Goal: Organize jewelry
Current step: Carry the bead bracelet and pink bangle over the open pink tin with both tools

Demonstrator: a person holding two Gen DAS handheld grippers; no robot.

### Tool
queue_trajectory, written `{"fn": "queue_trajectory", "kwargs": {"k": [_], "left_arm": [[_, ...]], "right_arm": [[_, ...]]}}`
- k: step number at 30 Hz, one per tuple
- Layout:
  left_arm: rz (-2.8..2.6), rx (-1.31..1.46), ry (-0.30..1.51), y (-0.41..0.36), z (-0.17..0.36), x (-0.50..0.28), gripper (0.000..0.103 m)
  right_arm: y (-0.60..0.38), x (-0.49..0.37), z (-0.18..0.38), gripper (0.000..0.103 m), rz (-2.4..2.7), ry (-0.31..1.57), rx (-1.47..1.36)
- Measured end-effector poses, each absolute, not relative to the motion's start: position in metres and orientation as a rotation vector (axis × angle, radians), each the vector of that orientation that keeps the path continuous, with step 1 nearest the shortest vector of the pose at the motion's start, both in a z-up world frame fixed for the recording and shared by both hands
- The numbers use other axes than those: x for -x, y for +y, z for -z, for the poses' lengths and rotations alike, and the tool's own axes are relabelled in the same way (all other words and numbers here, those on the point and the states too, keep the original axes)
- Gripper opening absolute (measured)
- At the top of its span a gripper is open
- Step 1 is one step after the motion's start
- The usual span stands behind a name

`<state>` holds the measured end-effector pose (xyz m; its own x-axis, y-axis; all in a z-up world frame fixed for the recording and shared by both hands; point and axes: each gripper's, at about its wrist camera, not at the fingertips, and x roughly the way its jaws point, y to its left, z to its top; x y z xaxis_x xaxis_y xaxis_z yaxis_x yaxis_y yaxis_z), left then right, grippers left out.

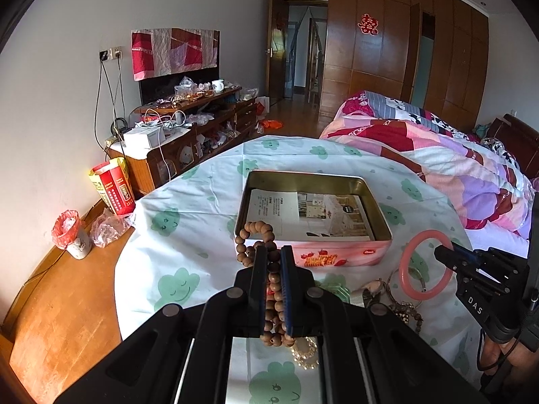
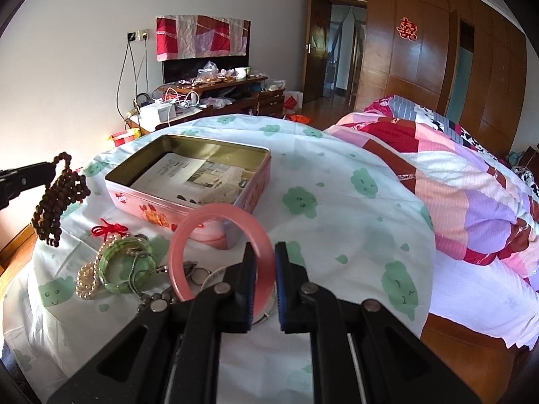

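My left gripper [image 1: 272, 252] is shut on a string of brown wooden beads [image 1: 259, 235] and holds it above the table, just in front of the open pink tin [image 1: 340, 256]; the beads hang from it in the right wrist view [image 2: 57, 198]. My right gripper [image 2: 264, 252] is shut on a pink bangle [image 2: 219, 215], held upright above the jewelry pile; it also shows in the left wrist view [image 1: 425, 262]. The tin [image 2: 256, 181] holds only a printed leaflet [image 2: 192, 178].
A pile of jewelry lies on the cloth: a green bangle [image 2: 128, 262], pearl strand [image 2: 88, 279], red knot [image 2: 109, 229], metal rings [image 2: 202, 276]. A quilted bed [image 2: 454, 181] is to the right. A cluttered cabinet [image 1: 188, 128] stands at the back left.
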<state>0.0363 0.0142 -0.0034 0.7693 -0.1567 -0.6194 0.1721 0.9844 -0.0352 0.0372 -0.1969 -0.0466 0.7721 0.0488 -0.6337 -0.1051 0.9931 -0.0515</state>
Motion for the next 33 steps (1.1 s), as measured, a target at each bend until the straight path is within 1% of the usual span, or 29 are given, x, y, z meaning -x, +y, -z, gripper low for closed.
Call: {"fn": "queue_trajectory", "kwargs": {"k": [16, 33], "left_arm": [[0.151, -0.087, 0.661, 0.003, -0.004, -0.062, 0.007], [0.113, -0.152, 0.678, -0.005, -0.01, -0.11, 0.007]], "right_arm": [[-0.191, -0.063, 0.035, 0.012, -0.073, 0.67, 0.153], [-0.174, -0.108, 0.015, 0.012, -0.086, 0.654, 0.207]]}}
